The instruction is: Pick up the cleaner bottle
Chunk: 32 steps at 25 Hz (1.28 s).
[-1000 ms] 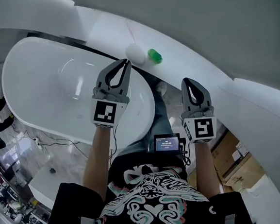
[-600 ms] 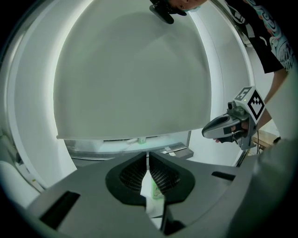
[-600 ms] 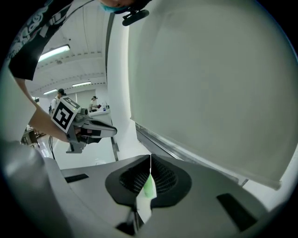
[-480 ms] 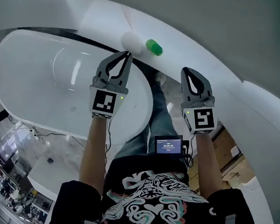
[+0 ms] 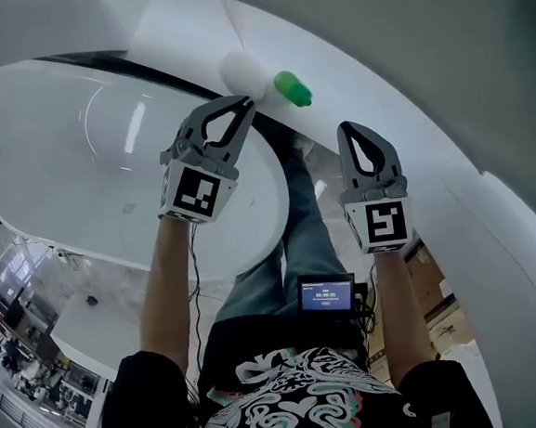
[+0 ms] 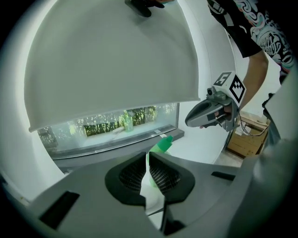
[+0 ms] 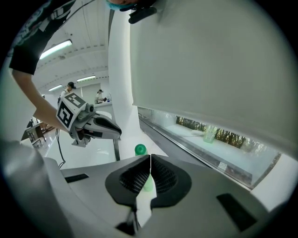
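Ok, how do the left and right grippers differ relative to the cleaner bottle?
In the head view the left gripper appears close beside the cleaner bottle; the right gripper sits farther off, below its green cap. The left gripper leans toward the bottle; the right gripper points straighter. Both are shut and empty.

Two tools are showing mid-frame: the left hand-held gripper (image 5: 243,101) and the right hand-held gripper (image 5: 353,127). One cleaner bottle (image 5: 248,72) (white, with a single green cap) is showing at upper centre. One bathtub (image 5: 68,170) is filling the upper left, and one small screen (image 5: 326,294) is glowing at lower centre.
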{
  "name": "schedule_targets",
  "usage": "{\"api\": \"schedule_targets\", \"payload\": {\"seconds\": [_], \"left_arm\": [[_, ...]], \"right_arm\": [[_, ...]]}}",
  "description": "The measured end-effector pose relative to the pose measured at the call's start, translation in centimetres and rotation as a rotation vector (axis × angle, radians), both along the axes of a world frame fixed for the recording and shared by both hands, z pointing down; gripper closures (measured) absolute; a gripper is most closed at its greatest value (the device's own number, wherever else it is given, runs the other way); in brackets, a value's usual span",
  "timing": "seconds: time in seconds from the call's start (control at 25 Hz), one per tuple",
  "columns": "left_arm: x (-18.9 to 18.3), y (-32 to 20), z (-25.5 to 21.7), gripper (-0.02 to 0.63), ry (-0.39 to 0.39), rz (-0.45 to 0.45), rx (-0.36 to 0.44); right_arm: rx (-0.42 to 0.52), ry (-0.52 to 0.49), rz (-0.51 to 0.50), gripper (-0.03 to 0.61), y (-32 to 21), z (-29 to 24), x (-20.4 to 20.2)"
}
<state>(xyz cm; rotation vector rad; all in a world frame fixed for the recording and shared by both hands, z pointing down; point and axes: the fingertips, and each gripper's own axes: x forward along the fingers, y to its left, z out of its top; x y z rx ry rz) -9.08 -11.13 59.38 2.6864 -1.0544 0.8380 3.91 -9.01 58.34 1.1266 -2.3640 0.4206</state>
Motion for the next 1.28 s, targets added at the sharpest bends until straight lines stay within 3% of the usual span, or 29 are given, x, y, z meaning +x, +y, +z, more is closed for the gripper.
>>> {"api": "schedule_targets", "payload": {"seconds": [0.16, 0.44, 0.6, 0.8, 0.92, 1.28], "left_arm": [[0.6, 0.6, 2.5, 0.598, -0.084, 0.111, -0.004], [1.8, -0.5, 4.0, 0.598, -0.022, 0.17, 0.004], [2.2, -1.8, 5.4, 0.598, -0.041, 0.227, 0.004], [2.9, -2.3, 7.7, 0.592, -0.092, 0.362, -0.011], [3.2, -2.3, 8.5, 0.5, -0.115, 0.451, -0.037], [4.9, -2.5, 11.5, 0.399, -0.107, 0.634, -0.112]], "right_arm": [[-0.018, 0.003, -0.017, 0.552, -0.2, 1.8, -0.2], [-0.022, -0.006, -0.029, 0.552, -1.2, 4.7, 0.0], [-0.034, -0.018, -0.028, 0.552, -1.9, 6.0, 0.5], [-0.034, -0.035, -0.015, 0.552, -2.0, 7.5, 1.3], [-0.042, -0.029, -0.033, 0.552, -1.8, 7.7, 1.6], [-0.065, -0.068, -0.016, 0.552, -1.6, 9.1, 2.0]]}}
